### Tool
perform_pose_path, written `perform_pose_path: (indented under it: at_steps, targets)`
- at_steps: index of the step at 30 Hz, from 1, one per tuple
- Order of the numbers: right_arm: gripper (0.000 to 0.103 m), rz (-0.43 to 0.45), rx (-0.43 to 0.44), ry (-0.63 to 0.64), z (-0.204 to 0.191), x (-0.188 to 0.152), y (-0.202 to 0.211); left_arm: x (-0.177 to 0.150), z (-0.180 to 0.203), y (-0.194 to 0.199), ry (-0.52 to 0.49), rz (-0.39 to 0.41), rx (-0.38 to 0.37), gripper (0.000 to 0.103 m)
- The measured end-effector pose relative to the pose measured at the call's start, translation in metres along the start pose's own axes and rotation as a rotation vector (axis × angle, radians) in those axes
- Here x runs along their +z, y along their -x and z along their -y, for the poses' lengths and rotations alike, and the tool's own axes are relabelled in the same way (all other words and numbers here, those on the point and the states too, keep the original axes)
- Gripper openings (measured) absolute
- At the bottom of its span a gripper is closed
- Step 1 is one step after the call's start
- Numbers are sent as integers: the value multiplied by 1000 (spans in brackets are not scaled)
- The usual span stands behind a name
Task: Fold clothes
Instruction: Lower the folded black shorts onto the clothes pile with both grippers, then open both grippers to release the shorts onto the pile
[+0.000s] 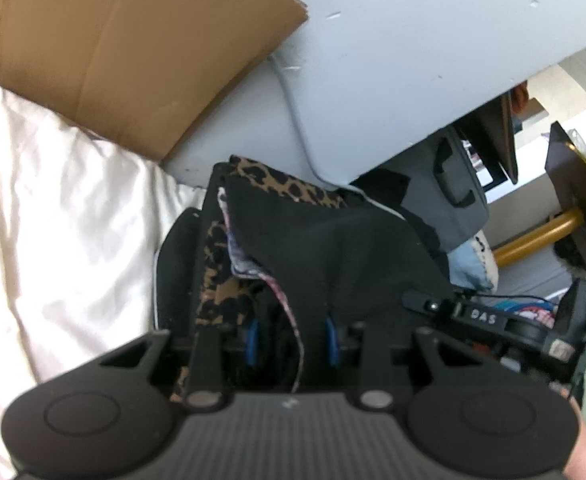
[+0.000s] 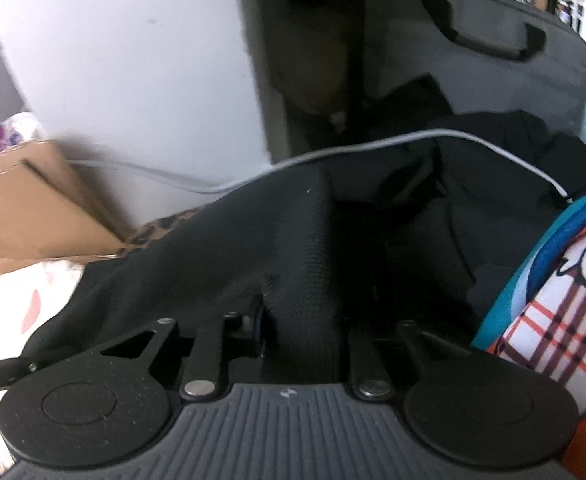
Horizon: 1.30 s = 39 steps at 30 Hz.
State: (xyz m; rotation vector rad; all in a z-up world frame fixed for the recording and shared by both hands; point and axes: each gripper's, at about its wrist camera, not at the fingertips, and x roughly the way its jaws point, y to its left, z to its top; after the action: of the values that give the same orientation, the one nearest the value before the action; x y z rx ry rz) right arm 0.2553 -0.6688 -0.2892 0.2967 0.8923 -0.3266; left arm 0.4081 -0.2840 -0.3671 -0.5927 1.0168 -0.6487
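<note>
Black garment (image 1: pixel 333 248) bunched between both part-open claws, left claw (image 1: pixel 293 344), right claw (image 2: pixel 305 332)

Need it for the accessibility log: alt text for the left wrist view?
The left gripper holds a black garment with leopard-print fabric bunched behind it, above a white bedsheet. A cardboard box sits beyond.

White bedsheet (image 1: pixel 53 220) underneath, brown cardboard box (image 1: pixel 125 48) at its far edge against a pale grey wall (image 1: pixel 413 40). Grey suitcase (image 2: pixel 473 52) and gold-legged stool (image 1: pixel 541 232) beyond; daylight.
</note>
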Motion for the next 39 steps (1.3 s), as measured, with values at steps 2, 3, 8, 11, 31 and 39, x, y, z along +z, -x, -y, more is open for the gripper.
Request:
perform_pose_path:
  at_steps: [2,3,8,11,31,39]
  targets:
    - [22,-8,-25,20,-1,1,-5,0,4,1,-23,5,2,33]
    - [22,-9,-33,29,-2,1,-6,1,7,1,-40,11,2,33]
    - [10,16,-76,80,-9,3,0,0,25,6,-133,60,-20,33]
    - [10,41,-71,65,-6,5,-1,4,18,0,-104,50,-5,33]
    - [27,176,-79,148,-33,-33,37,15,-25,-19,157,-8,-34,33]
    - [27,163,-87,113,-25,-88,26,14,-37,-17,226,18,-49,32]
